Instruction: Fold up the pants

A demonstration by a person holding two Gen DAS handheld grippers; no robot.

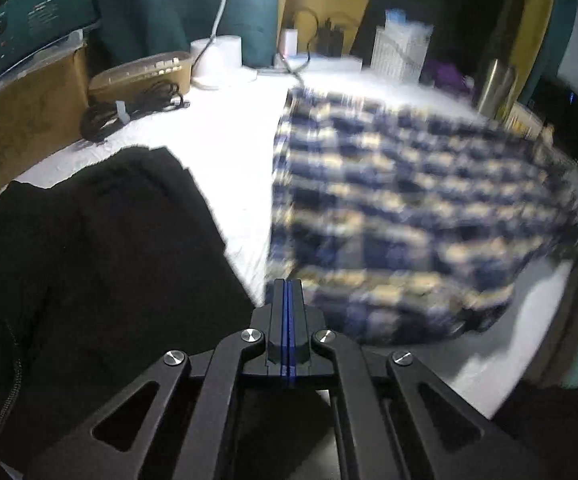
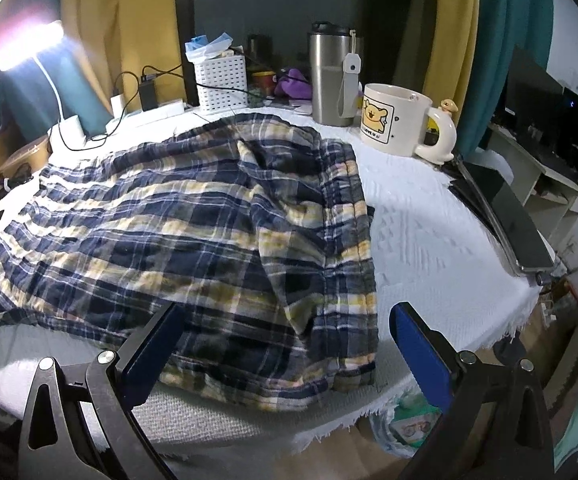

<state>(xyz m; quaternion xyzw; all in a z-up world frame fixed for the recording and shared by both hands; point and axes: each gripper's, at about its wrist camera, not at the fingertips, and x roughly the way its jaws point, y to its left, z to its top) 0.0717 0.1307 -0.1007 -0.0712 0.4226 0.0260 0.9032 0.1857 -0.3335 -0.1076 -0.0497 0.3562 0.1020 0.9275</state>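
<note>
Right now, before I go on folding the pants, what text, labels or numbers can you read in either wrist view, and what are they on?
"I LOVE U": on the cream mug, under its yellow bear picture; small, only just readable.
Monitor at far left: pale lines of text on a dark screen, too blurred to read.
Steel tumbler and its hanging white tag: no readable text.
Plaid pants: no label showing.

Home setting, prob. a bedroom/study corner: yellow curtains [image 2: 89,20] and teal curtains [image 2: 505,40] are hanging behind a worktop [image 2: 429,220] w/ a white cloth. A cartoon mug [image 2: 395,120], steel tumbler [image 2: 329,80], white basket [image 2: 221,80] and chargers [image 2: 149,94] are sitting at the back; a lamp [image 2: 29,46] is glowing by a monitor [image 1: 37,20].
</note>
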